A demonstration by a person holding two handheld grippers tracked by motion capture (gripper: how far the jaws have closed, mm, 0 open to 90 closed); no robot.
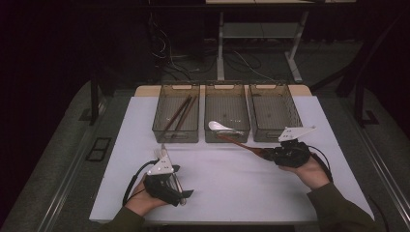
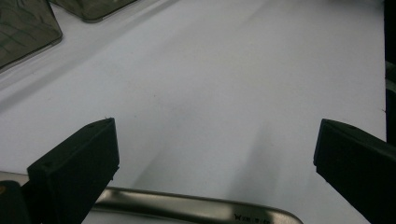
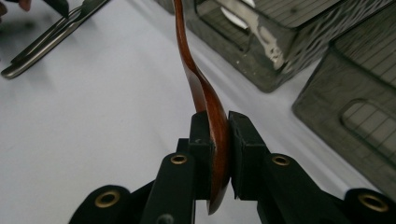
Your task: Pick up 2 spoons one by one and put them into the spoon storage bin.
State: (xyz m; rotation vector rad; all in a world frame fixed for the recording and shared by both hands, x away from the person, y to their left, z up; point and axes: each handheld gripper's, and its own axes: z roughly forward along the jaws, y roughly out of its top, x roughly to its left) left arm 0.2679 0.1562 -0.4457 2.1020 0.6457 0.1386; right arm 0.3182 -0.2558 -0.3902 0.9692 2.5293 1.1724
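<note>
- Right gripper view: jaws of the right gripper (image 3: 219,154) clamp the broad end of a brown wooden spoon (image 3: 205,100); its handle runs up and off the top edge.
- High view: right hand (image 1: 309,171) holds the spoon raised toward the middle bin (image 1: 227,133), near a white spoon (image 1: 220,126).
- Left gripper view: jaws of the left gripper (image 2: 215,158) stand wide, holding nothing, over a metal utensil (image 2: 196,211) cut off at the bottom edge.
- High view: left hand (image 1: 142,200) is low on the table (image 1: 232,183).
</note>
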